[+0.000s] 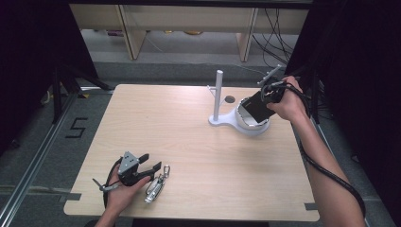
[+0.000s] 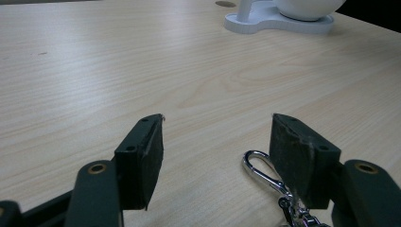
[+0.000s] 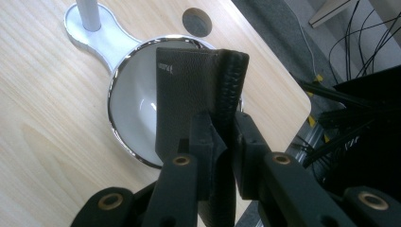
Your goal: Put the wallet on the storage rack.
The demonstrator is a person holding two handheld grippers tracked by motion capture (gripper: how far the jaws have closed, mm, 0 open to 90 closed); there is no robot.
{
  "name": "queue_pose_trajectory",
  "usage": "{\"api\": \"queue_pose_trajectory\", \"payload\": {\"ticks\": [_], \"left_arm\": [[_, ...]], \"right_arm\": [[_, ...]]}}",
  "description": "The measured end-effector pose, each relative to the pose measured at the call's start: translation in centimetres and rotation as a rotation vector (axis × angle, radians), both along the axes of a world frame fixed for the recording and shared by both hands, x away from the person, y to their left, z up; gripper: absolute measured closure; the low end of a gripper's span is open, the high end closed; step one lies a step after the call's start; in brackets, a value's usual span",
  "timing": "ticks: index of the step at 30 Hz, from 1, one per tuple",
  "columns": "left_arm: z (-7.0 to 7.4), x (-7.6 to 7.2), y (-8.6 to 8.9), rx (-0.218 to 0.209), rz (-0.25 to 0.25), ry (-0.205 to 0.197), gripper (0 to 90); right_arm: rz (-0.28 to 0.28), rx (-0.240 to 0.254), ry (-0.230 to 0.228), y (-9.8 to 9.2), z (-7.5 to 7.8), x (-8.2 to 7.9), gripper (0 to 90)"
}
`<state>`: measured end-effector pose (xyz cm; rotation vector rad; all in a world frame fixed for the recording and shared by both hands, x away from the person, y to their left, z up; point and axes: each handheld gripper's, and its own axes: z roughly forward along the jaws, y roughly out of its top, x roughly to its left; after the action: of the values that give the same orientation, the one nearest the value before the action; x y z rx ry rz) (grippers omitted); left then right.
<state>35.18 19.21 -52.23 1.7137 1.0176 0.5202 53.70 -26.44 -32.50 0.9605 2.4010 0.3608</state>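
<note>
My right gripper (image 3: 222,127) is shut on a black leather wallet (image 3: 189,90), clamped near its spine and held over a white bowl (image 3: 132,109) with a chrome rim. In the high view the wallet (image 1: 255,106) tilts down into the bowl (image 1: 253,126) at the table's far right. The bowl belongs to a white stand with an upright post (image 1: 218,94). My left gripper (image 1: 150,163) rests on the table at the near left, jaws wide apart with nothing between them. A silver carabiner keyring (image 1: 156,185) lies just right of it; its clip (image 2: 257,165) sits beside the right-hand jaw.
A round dark hole (image 1: 230,99) marks the wooden tabletop (image 1: 179,137) behind the stand. Black cables (image 1: 279,42) and dark frames crowd the far right edge. Pale cabinet legs (image 1: 132,38) stand beyond the table.
</note>
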Motion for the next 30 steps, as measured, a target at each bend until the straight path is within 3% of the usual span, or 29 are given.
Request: {"api": "queue_pose_trajectory", "payload": {"ticks": [15,27,30], "left_arm": [[0.0,0.0,0.0,0.002,0.000,0.001,35.6],[0.0,0.0,0.0,0.002,-0.001,0.002,35.5],[0.0,0.0,0.1,0.001,-0.002,0.003,35.5]], "right_arm": [[0.007,0.008,0.030,-0.1,-1.4,0.7,80.6],[0.008,0.047,0.060,-0.1,-2.5,1.2,78.4],[0.000,0.076,0.062,-0.2,-2.7,1.4,75.7]]}}
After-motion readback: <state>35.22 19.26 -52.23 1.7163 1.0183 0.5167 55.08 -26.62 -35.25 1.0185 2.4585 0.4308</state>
